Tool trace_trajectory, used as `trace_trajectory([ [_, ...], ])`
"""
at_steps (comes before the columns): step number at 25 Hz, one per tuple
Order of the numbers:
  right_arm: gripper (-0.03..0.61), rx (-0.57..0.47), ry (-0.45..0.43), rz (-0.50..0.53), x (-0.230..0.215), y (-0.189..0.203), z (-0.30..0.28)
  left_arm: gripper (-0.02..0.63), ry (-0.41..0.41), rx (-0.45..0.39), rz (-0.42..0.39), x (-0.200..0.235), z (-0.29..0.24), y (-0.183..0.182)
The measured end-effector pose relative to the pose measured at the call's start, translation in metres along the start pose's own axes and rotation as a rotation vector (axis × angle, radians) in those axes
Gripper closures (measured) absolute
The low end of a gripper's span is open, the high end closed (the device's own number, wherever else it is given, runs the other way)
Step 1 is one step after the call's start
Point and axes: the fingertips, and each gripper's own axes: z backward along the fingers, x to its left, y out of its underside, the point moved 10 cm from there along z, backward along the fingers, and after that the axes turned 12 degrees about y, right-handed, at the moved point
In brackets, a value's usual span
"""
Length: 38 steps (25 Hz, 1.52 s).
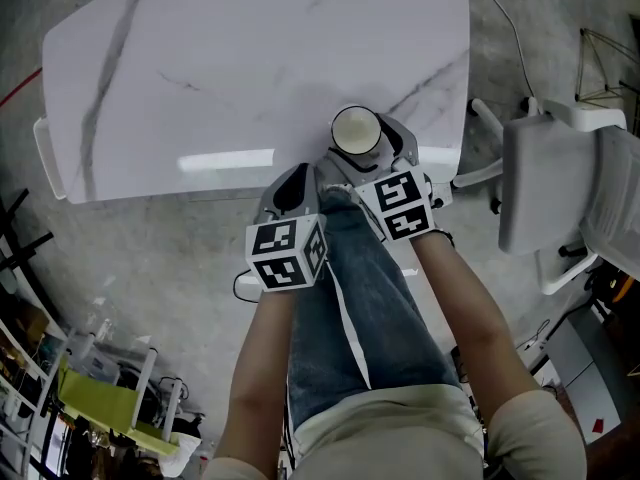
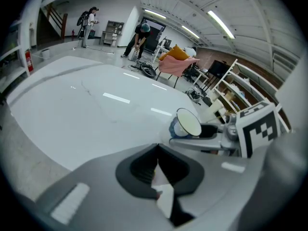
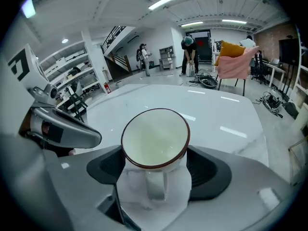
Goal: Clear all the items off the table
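White mug (image 1: 355, 130) half behind right tool (image 1: 366, 154)

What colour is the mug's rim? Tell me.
Dark reddish-brown, round a white mug; the right gripper view shows it best.

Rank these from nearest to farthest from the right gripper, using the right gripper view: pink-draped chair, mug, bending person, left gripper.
1. mug, between the jaws, centre.
2. left gripper, close by at the left.
3. pink-draped chair, beyond the table, upper right.
4. person, bending by the doorway, farthest back.
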Motion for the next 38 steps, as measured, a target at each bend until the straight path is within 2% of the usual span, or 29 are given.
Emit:
trace_trajectory([
  [11,0.181,-0.056,0.024,0.058,0.007,-0.006,-0.022,0.604,0.000,0.033,0.029,0.000,-0.003,0.010],
  [27,0.175,-0.123,0.100,0.040,0.009,-0.004,-0.027,0.604,-0.002,0.058,0.016,0.001,0.007,0.027],
  [38,0.176,-0.107,0.162,-0.047,0.019,0.012,-0.003,0.604,0.047,0.076,-0.063,-0.001,0.022,0.038],
])
